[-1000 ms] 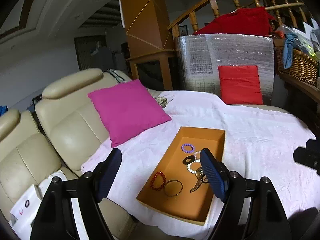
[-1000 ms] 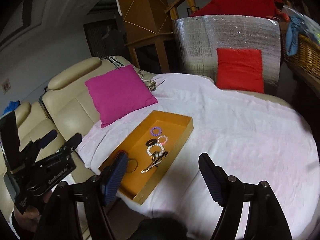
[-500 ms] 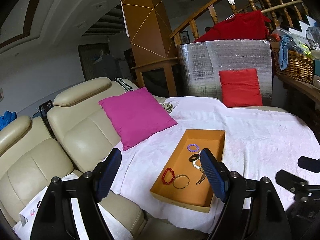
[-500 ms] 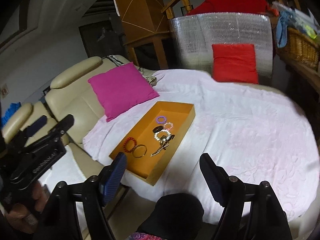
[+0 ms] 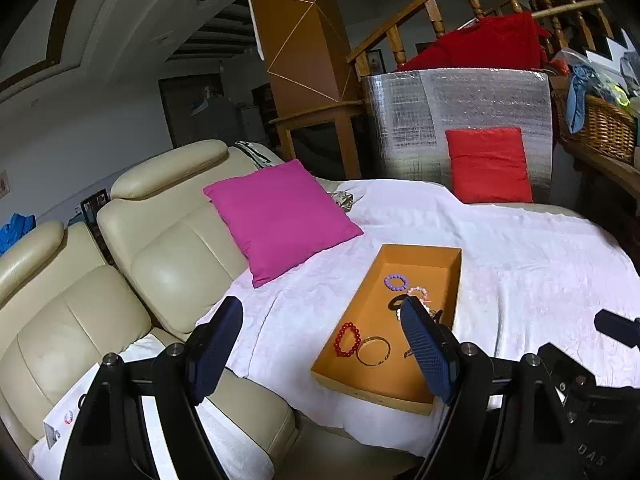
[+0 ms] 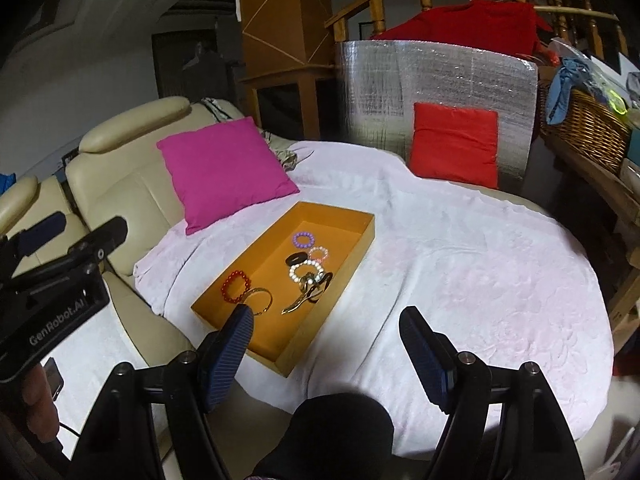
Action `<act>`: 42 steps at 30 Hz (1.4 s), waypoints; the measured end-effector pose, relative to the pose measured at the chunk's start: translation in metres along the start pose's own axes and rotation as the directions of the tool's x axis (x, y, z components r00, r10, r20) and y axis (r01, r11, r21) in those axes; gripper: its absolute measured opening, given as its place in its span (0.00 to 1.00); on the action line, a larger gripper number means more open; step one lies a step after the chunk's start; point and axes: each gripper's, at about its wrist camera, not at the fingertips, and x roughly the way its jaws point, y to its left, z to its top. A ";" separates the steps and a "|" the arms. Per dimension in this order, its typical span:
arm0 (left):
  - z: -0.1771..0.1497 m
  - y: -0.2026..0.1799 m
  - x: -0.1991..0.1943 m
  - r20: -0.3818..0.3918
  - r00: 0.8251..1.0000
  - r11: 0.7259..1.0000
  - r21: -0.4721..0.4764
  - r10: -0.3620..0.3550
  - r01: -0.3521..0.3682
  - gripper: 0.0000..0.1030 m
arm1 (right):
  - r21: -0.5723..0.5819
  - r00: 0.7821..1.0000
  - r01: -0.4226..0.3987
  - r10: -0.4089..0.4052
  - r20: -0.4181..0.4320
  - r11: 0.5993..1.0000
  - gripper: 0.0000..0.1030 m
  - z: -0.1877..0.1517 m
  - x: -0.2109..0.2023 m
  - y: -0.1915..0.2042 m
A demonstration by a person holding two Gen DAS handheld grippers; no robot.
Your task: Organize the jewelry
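An orange tray (image 5: 454, 280) (image 6: 362, 242) lies on a white cloth. In it are a purple bead bracelet (image 5: 395, 281) (image 6: 302, 239), a pink bracelet (image 6: 319, 253), a black ring (image 6: 296, 258), a white pearl bracelet (image 6: 307, 269), a red bead bracelet (image 5: 347, 339) (image 6: 235, 285), a thin gold bangle (image 5: 373, 351) (image 6: 261, 298) and a gold clip (image 6: 308, 298). My left gripper (image 5: 322, 354) is open and empty, held back from the tray. My right gripper (image 6: 327, 354) is open and empty, above the tray's near end.
A magenta cushion (image 5: 280, 218) leans on a cream leather sofa (image 5: 160, 264). A red cushion (image 5: 488, 164) rests against a silver foil panel (image 5: 456, 108). A wicker basket (image 5: 600, 124) stands at the right. The other gripper's body shows at left (image 6: 52, 280).
Both grippers have drawn back and up from the tray, so it looks smaller and farther. The jewelry in the tray has not moved. Both jaws stay open.
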 end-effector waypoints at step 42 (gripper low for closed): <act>-0.019 0.042 0.037 -0.052 0.998 0.997 -0.067 0.025 -0.028 0.79 | -0.017 0.999 -0.004 0.004 -0.041 1.000 0.77 0.013 0.026 0.031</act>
